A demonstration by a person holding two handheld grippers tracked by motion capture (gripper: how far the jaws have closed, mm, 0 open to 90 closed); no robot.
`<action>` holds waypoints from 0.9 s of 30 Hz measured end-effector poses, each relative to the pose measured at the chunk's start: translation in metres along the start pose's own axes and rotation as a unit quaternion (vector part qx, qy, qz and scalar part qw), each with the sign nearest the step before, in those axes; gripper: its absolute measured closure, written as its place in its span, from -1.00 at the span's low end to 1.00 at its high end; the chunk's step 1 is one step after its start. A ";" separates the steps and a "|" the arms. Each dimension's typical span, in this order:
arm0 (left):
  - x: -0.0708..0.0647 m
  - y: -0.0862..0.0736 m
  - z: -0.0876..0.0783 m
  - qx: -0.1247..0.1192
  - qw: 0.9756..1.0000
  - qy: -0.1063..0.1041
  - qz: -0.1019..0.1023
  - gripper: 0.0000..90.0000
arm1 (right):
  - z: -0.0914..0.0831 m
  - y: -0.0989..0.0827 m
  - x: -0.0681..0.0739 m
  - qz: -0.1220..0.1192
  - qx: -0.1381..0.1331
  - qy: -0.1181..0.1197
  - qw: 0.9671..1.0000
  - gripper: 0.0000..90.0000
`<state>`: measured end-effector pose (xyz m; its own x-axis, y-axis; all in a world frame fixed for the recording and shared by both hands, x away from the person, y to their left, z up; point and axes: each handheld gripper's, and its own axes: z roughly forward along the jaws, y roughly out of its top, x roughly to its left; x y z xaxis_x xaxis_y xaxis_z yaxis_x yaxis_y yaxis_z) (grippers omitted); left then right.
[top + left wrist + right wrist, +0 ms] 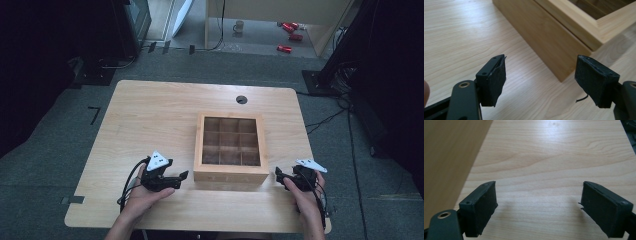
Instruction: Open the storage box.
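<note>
Pale wooden table (150,115) is carrying everything; nearest us, we are holding the left gripper (181,176) and right gripper (278,173) spread wide and empty, flanking the wooden box (231,172). We are judging it rigid, fairly heavy, smooth-sided; gripping opposite walls looks safest.

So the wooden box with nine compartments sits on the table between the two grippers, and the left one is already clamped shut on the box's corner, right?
Not quite. The left gripper is not clamped on anything: the left gripper view shows its jaws wide apart, with the corner of the wooden box ahead of them, untouched. The rest holds: in the high view the nine-compartment box sits on the table between that gripper and the right gripper.
</note>
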<state>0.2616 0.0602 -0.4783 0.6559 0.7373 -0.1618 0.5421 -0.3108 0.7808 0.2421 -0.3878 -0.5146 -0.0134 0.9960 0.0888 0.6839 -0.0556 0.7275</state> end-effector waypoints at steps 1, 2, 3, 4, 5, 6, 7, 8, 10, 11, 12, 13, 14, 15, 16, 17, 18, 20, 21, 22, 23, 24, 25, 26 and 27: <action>-0.002 0.000 0.001 -0.001 1.000 -0.003 0.001 -0.43 | -0.001 0.001 0.002 0.000 -0.003 0.001 1.000 -0.71; -0.004 0.000 0.001 -0.002 1.000 -0.007 0.001 -0.41 | -0.003 0.002 0.003 0.000 -0.005 0.002 1.000 -0.70; -0.006 0.000 0.002 -0.001 1.000 -0.010 0.003 -0.40 | -0.006 0.003 0.005 0.003 -0.009 0.002 1.000 -0.70; -0.008 0.000 0.002 -0.002 1.000 -0.014 0.003 -0.40 | -0.006 0.003 0.005 0.003 -0.009 0.002 1.000 -0.70; -0.010 0.000 0.003 -0.002 1.000 -0.017 0.003 -0.39 | -0.008 0.004 0.006 0.004 -0.012 0.002 1.000 -0.70; -0.012 0.000 0.004 -0.003 1.000 -0.020 0.004 -0.36 | -0.010 0.004 0.006 0.004 -0.016 0.004 1.000 -0.70; -0.014 0.000 0.006 -0.001 1.000 -0.023 0.004 -0.33 | -0.012 0.005 0.006 0.006 -0.018 0.005 1.000 -0.70; -0.016 -0.001 0.007 0.000 1.000 -0.024 0.005 -0.31 | -0.014 0.005 0.006 0.008 -0.020 0.005 1.000 -0.70; -0.019 -0.001 0.010 0.000 1.000 -0.025 0.004 -0.24 | -0.019 0.006 0.005 0.010 -0.026 0.008 1.000 -0.70; -0.020 -0.001 0.010 -0.001 1.000 -0.026 0.002 -0.19 | -0.022 0.007 0.005 0.013 -0.031 0.010 0.999 -0.70; -0.021 -0.001 0.011 -0.003 1.000 -0.029 0.000 -0.16 | -0.024 0.007 0.005 0.014 -0.035 0.012 0.999 -0.70; -0.022 -0.001 0.011 -0.004 1.000 -0.030 0.000 -0.12 | -0.027 0.008 0.005 0.014 -0.039 0.014 0.999 -0.70; -0.023 -0.001 0.012 -0.005 1.000 -0.031 0.000 -0.06 | -0.030 0.008 0.005 0.015 -0.044 0.016 0.999 -0.70; -0.024 -0.001 0.013 -0.005 0.999 -0.033 0.001 -0.02 | -0.032 0.009 0.006 0.014 -0.049 0.018 0.999 -0.70; -0.024 -0.001 0.013 -0.004 0.999 -0.036 0.000 0.05 | -0.037 0.009 0.008 0.010 -0.057 0.021 0.998 -0.70; -0.025 -0.001 0.013 -0.005 0.999 -0.039 -0.002 0.05 | -0.037 0.009 0.008 0.010 -0.057 0.021 0.998 -0.70; -0.026 0.000 0.014 -0.006 0.999 -0.042 -0.001 0.12 | -0.040 0.009 0.010 0.005 -0.062 0.026 0.998 -0.70; -0.027 0.000 0.014 -0.007 0.999 -0.044 0.001 0.18 | -0.041 0.009 0.011 0.002 -0.064 0.028 0.998 -0.70; -0.028 0.000 0.014 -0.008 0.999 -0.046 0.001 0.18 | -0.041 0.009 0.011 -0.002 -0.065 0.031 0.997 -0.70; -0.029 0.000 0.015 -0.009 0.999 -0.048 0.001 0.25 | -0.041 0.009 0.012 -0.002 -0.071 0.043 0.997 -0.70; -0.030 0.000 0.016 -0.007 0.999 -0.051 0.004 0.28 | -0.041 0.009 0.011 -0.001 -0.076 0.056 0.996 -0.70; -0.030 0.000 0.016 -0.007 0.999 -0.051 0.004 0.33 | -0.041 0.009 0.011 -0.001 -0.076 0.056 0.996 -0.70; -0.031 0.000 0.017 -0.005 0.999 -0.052 0.006 0.36 | -0.041 0.010 0.011 -0.005 -0.077 0.077 0.994 -0.71; -0.032 0.000 0.017 -0.003 0.999 -0.049 0.007 0.36 | -0.042 0.010 0.012 -0.010 -0.077 0.083 0.994 -0.71; -0.032 0.000 0.017 -0.001 0.999 -0.048 0.007 0.36 | -0.042 0.010 0.012 -0.010 -0.077 0.083 0.994 -0.71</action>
<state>0.2492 0.0261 -0.4836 0.7105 0.6725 -0.2071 0.5308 -0.3190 0.7851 0.2183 -0.3794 -0.4782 -0.1549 0.9724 0.1746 0.5627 -0.0585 0.8246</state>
